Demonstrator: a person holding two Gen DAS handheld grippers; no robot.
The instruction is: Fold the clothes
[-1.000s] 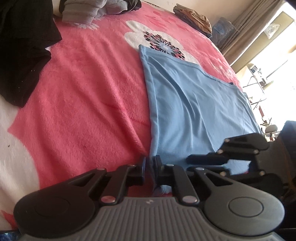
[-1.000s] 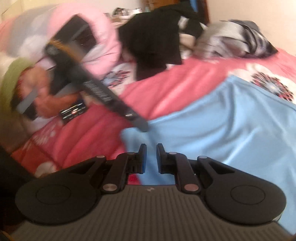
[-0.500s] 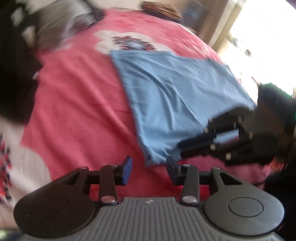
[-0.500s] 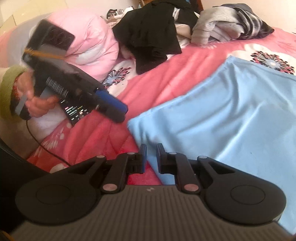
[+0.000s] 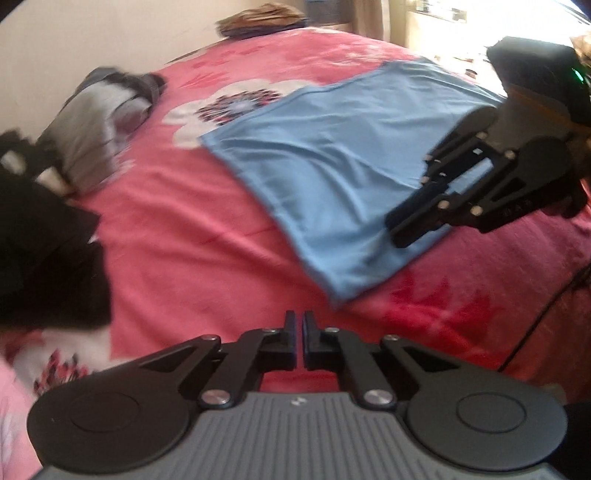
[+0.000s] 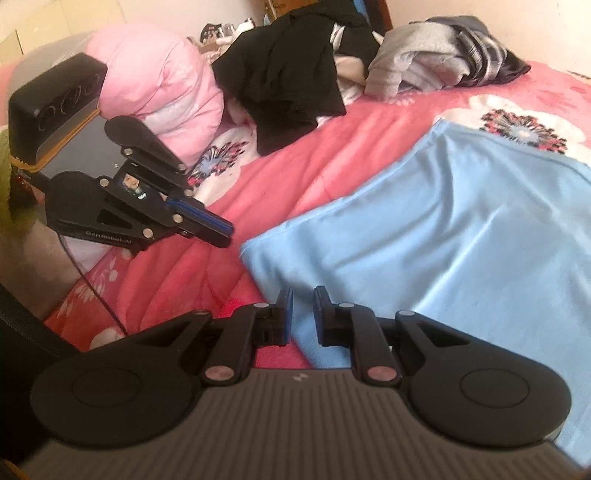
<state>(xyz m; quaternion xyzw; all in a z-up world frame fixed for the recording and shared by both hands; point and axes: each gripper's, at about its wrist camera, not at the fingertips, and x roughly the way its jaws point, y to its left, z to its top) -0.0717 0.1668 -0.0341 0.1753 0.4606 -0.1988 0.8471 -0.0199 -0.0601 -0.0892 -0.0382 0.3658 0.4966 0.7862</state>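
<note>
A light blue cloth (image 5: 332,155) (image 6: 443,229) lies folded flat on the pink flowered blanket (image 5: 184,240). My left gripper (image 5: 299,332) hovers shut and empty above the blanket, just short of the cloth's near corner. In the right wrist view the left gripper (image 6: 221,232) is off to the left of the cloth. My right gripper (image 6: 299,314) sits low at the cloth's near edge, jaws almost together, with the edge running up between the pads. From the left wrist view the right gripper (image 5: 397,232) rests its tips on that edge.
A black garment (image 5: 37,258) (image 6: 288,74) and a grey bundle (image 5: 96,129) (image 6: 413,62) lie at the bed's head end. A pink quilt (image 6: 159,81) is piled beside them. Brown clothes (image 5: 262,18) sit at the far corner. A cable (image 5: 546,306) trails off the bed's edge.
My left gripper let go of the cloth's corner, opened, drew back and up while rolling, then shut empty. The right gripper stayed put at the cloth's edge.
</note>
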